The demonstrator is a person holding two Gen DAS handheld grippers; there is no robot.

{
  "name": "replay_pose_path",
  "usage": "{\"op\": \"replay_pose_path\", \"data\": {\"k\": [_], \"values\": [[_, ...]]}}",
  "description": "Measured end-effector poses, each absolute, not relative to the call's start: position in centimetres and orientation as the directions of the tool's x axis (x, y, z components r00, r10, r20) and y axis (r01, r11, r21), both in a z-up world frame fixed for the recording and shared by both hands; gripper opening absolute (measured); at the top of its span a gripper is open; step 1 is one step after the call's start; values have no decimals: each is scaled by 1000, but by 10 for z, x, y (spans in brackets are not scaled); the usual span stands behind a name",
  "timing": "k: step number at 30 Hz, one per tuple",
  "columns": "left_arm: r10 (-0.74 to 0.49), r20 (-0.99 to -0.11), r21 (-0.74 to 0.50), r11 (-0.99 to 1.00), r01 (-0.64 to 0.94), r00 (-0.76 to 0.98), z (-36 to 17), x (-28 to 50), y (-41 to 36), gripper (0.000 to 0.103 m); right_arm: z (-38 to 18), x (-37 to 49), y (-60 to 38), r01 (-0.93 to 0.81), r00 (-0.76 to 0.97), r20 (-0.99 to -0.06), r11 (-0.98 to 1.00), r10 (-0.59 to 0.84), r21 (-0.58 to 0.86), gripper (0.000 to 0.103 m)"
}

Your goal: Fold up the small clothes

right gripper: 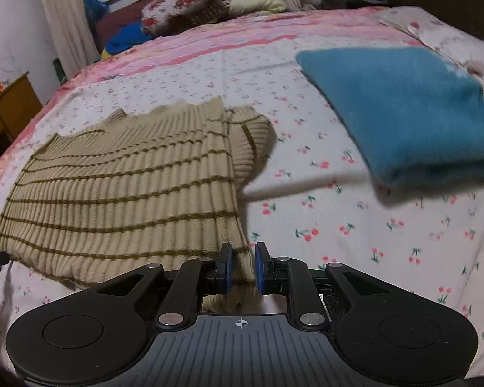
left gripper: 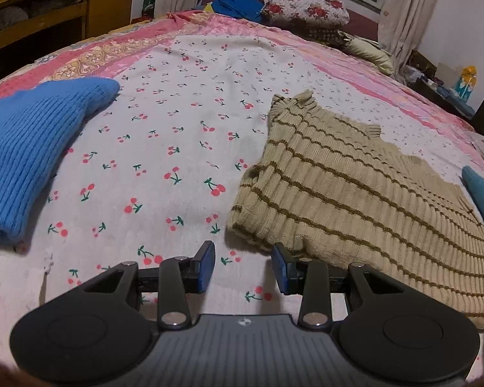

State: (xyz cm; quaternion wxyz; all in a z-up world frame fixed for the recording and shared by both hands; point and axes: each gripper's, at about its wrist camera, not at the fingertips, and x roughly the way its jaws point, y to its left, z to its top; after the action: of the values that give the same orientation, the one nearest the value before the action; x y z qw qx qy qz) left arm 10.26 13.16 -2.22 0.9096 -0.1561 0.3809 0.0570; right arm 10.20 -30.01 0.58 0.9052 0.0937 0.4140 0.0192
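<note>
Beige ribbed sweater (right gripper: 119, 193) with brown stripes lies folded.

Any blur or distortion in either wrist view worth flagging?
Left wrist view: sharp, strong fisheye bowing of the bed; striped sweater crisp. Right wrist view: the folded teal garment is smeared along its edges, and the sweater rib near the right gripper is soft.
</note>
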Motion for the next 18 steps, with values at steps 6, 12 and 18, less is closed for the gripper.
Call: {"op": "replay_pose_path", "data": {"k": [6,12,18], "values": [[-13,-693,-233,950,-207,721,-6,96,126,43,22,93,-300,29,705,-698,978,126,206,17],[6,-676,-214,955,-204,737,15,83,118,43,26,84,-309,32,710,-685,964,165,266,17],[4,-658,-217,956,-195,753,26,73,108,44,37,73,-310,-1,722,-664,960,194,280,17]]}}
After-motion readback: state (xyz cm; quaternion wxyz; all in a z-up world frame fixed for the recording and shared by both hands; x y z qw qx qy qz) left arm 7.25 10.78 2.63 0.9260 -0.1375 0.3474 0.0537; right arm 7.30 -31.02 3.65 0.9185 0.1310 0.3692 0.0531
